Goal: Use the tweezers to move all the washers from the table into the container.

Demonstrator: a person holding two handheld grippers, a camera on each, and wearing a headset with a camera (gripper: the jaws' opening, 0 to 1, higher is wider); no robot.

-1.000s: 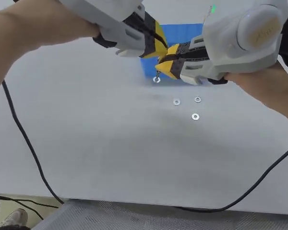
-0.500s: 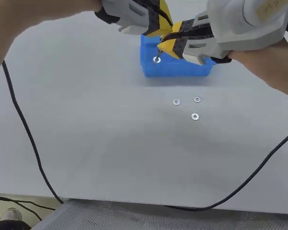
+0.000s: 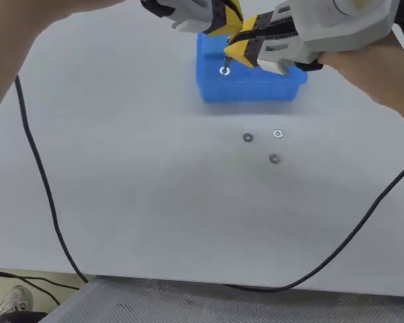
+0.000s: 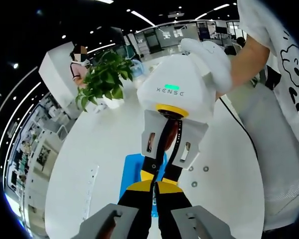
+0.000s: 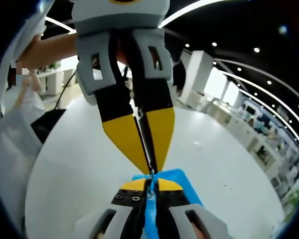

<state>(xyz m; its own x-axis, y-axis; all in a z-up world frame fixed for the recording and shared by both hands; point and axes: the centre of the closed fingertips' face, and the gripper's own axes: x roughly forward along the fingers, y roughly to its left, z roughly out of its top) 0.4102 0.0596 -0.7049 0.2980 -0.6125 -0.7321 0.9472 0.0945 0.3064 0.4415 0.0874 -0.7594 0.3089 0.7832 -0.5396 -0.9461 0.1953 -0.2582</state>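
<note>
Worktop (image 3: pixel 135 168): pale grey, matte, with a perforated metal edge at the near side. Container (image 3: pixel 256 87): blue, rectangular, open-topped, standing at the far middle of the worktop. Left gripper (image 3: pixel 234 32): enters the head view from the upper left, yellow-tipped jaws drawn together; in the right gripper view the thin metal tweezers (image 5: pixel 145 144) run between them, so it is clamped on the tweezers. Right gripper (image 3: pixel 231 54): enters from the upper right and meets the left gripper tip to tip above the container; its jaws are likewise closed to a narrow slit on the tweezers, though which of the two bears the tool cannot be told from these views. Held washer (image 3: pixel 224 70): one, silver, pinched at the tweezer tips, hanging over the container's near left part; it appears to be above the rim rather than resting inside. Loose washers on the worktop, three, in front of the container and well apart from it: one on the left (image 3: pixel 248 137), one just to its right (image 3: pixel 277 134), one nearer the person (image 3: pixel 274 159). Cables: two, black, one curving along the left (image 3: pixel 40 182), one sweeping across the near right (image 3: pixel 363 222).
</note>
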